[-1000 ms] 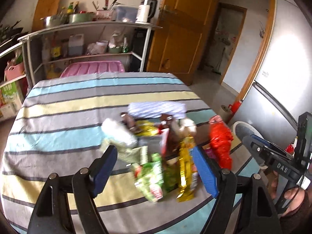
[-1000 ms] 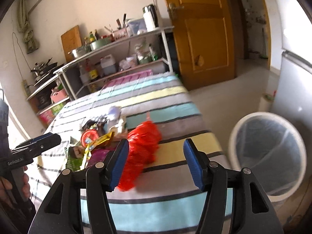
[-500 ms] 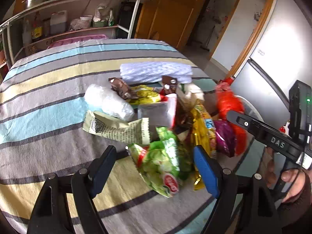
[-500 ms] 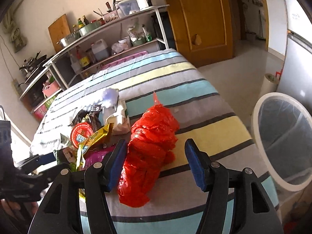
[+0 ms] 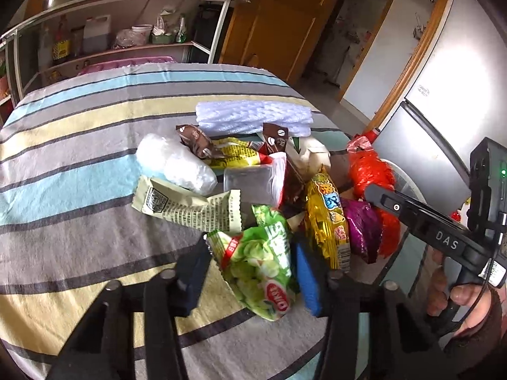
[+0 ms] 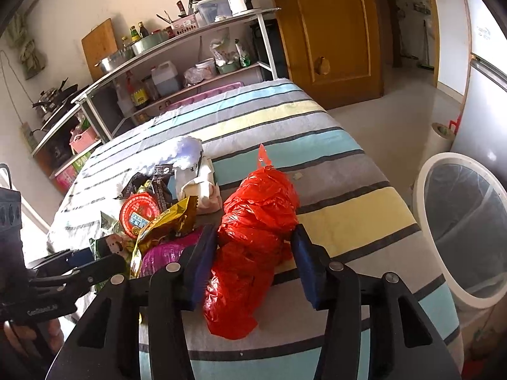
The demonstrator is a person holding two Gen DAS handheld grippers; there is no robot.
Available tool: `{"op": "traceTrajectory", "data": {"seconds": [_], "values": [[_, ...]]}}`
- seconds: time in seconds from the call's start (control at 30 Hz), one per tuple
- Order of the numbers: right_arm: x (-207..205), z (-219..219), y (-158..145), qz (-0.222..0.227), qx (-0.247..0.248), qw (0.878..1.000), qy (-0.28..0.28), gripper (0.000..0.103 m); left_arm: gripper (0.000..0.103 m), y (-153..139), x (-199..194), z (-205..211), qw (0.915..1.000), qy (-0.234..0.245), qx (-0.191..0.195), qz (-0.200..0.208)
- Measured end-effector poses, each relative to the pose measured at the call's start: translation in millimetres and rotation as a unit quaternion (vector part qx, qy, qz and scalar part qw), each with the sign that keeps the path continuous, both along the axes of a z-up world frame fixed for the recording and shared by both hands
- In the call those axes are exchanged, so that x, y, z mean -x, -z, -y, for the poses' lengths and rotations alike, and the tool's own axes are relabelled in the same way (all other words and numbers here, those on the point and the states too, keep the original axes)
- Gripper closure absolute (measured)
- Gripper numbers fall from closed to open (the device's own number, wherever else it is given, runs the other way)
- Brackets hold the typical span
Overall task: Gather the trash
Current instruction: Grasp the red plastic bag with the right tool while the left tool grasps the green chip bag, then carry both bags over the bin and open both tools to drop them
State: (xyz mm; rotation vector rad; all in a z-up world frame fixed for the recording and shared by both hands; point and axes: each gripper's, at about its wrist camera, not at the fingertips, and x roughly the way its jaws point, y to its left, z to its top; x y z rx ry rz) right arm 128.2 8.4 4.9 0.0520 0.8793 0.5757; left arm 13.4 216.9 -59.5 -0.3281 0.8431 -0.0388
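A pile of trash lies on the striped tablecloth. My left gripper is open with its blue pads on either side of a green snack bag, which touches or nearly touches them. Beside it lie a gold wrapper, a purple wrapper and a cream wrapper. My right gripper is open astride a crumpled red plastic bag; the bag also shows in the left wrist view. A white bin with a clear liner stands off the table's right edge.
A metal shelf rack with pots, bottles and a kettle stands behind the table. A wooden door and a silver fridge are to the right. A white foam sheet and a clear plastic box lie in the pile.
Both grippers have moved forward and down. The left one has come around the green snack bag, the right one around the red bag. Both jaws have narrowed.
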Motion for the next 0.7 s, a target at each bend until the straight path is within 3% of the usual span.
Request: {"op": "traceTrajectory", "data": {"seconds": [0.03, 0.37, 0.7], "values": [[0, 1, 0, 0.000, -0.003, 1.000, -0.001, 0.055, 0.063, 0, 1, 1, 1.0000, -0.003, 0.000, 0.000], [6, 16, -12, 0.018, -0.028, 0.999, -0.010, 0.057, 0.065, -28, 19, 3, 0.9987, -0.036, -0.015, 0.034], [20, 52, -44, 0.063, -0.052, 0.997, 0.012, 0.057, 0.065, -82, 14, 42, 0.9941, 0.005, -0.049, 0.096]]}}
